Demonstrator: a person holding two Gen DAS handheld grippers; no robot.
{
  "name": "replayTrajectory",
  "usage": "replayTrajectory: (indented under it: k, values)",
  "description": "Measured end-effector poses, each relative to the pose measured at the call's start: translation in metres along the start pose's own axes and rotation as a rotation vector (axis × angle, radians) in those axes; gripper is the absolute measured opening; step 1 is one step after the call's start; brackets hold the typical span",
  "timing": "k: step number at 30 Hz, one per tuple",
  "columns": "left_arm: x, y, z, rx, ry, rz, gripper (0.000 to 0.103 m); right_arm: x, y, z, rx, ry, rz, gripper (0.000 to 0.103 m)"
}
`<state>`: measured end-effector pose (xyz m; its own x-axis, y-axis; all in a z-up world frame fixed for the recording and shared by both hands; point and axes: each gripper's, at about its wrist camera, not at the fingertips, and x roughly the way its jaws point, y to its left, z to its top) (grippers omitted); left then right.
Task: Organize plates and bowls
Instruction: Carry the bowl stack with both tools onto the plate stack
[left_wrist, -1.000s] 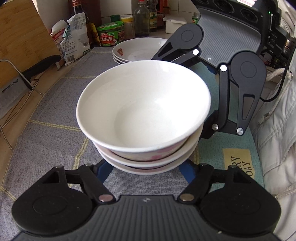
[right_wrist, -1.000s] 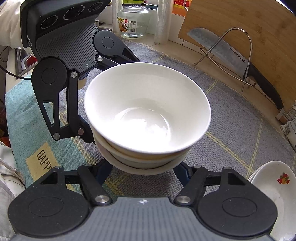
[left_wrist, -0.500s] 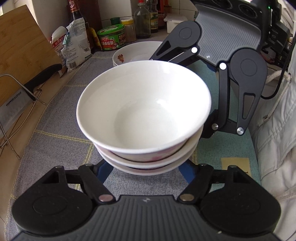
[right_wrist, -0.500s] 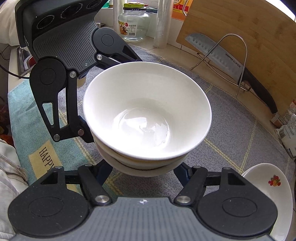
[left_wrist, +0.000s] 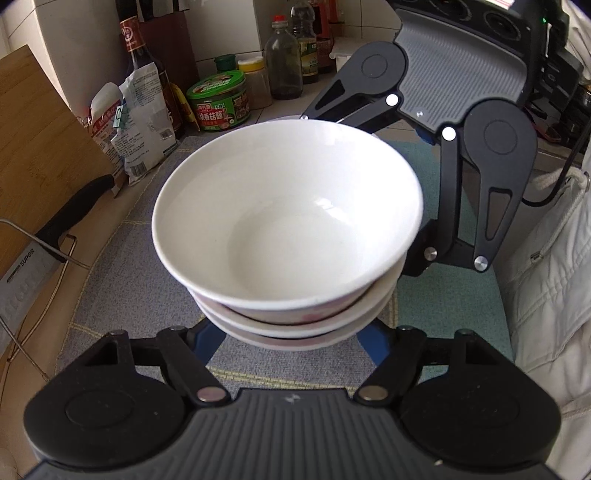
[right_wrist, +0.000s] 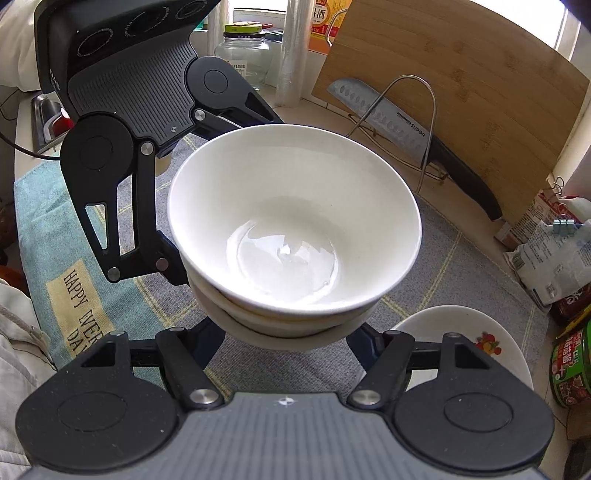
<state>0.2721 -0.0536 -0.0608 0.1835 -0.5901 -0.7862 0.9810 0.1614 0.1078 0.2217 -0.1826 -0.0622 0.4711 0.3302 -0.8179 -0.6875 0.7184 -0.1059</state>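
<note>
A stack of three white bowls (left_wrist: 288, 236) hangs in the air between my two grippers; it also shows in the right wrist view (right_wrist: 291, 236). My left gripper (left_wrist: 288, 332) clasps the base of the stack from one side, its blue fingers (left_wrist: 205, 341) mostly hidden under the bowls. My right gripper (right_wrist: 288, 336) clasps it from the opposite side, its fingertips hidden too. A stack of white plates with a fruit print (right_wrist: 480, 347) lies on the mat just right of the right gripper; in the left wrist view only a sliver of its rim shows behind the bowls.
A grey and teal mat (left_wrist: 110, 288) covers the counter. A cutting board, wire rack and knife (right_wrist: 406, 122) stand at the far side. Bottles, a green tin (left_wrist: 218, 99) and food bags (left_wrist: 136, 125) crowd the counter end. A glass jar (right_wrist: 243, 51) stands at the back.
Both grippers have lifted the bowl stack and carried it toward the plate stack and the green tin. The plates are now nearly hidden behind the bowls in the left wrist view.
</note>
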Motion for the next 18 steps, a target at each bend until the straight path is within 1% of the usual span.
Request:
replayTrajectory:
  k: [11, 18]
  values:
    - [0.042, -0.009, 0.067, 0.068, -0.029, -0.019, 0.076, -0.036, -0.05, -0.041, 0.043, -0.004, -0.064, 0.076]
    - [0.071, -0.01, 0.099, 0.118, -0.042, -0.031, 0.076, -0.046, -0.08, -0.065, 0.08, 0.013, -0.101, 0.076]
